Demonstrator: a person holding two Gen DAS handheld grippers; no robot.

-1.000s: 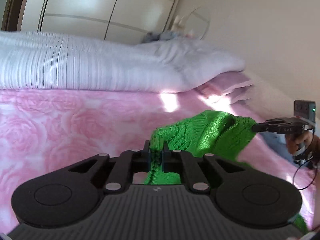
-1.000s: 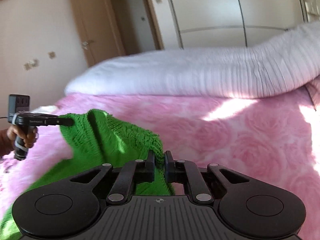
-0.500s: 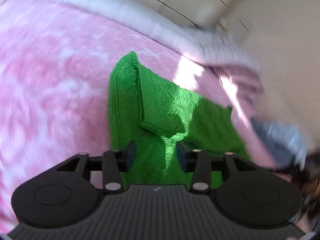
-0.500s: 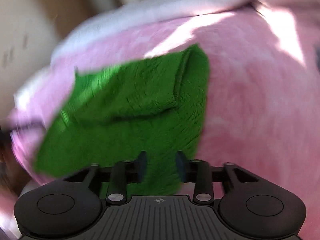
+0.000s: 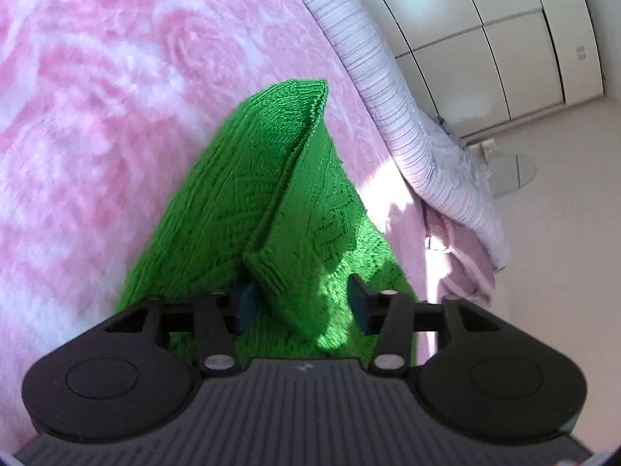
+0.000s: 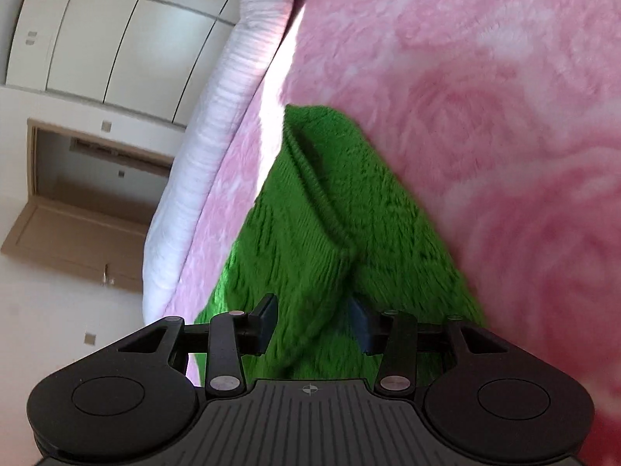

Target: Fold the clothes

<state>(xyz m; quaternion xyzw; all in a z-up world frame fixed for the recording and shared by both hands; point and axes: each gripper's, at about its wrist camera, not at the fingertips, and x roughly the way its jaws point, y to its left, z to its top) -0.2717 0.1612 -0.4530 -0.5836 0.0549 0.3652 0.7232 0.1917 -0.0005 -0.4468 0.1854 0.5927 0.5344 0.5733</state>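
Note:
A green knitted sweater (image 5: pixel 248 209) lies folded on the pink rose-patterned blanket (image 5: pixel 77 77); a ribbed cuff edge sits on top of it. My left gripper (image 5: pixel 299 305) is open, its jaws wide apart just above the sweater's near part, holding nothing. In the right wrist view the same sweater (image 6: pixel 330 209) lies on the blanket (image 6: pixel 485 97). My right gripper (image 6: pixel 314 326) is open too, its jaws spread over a raised fold of the sweater without closing on it.
A rolled white ribbed duvet (image 5: pixel 407 116) runs along the far side of the bed and also shows in the right wrist view (image 6: pixel 217 136). A pink folded cloth (image 5: pixel 462 264) lies by the wall. Wardrobe doors (image 6: pixel 116 31) and a wooden door (image 6: pixel 77 225) stand behind.
A second ago both grippers were shut on the lifted sweater. Both have let go and opened; the sweater now lies folded on the blanket, and both views have rolled and tipped down.

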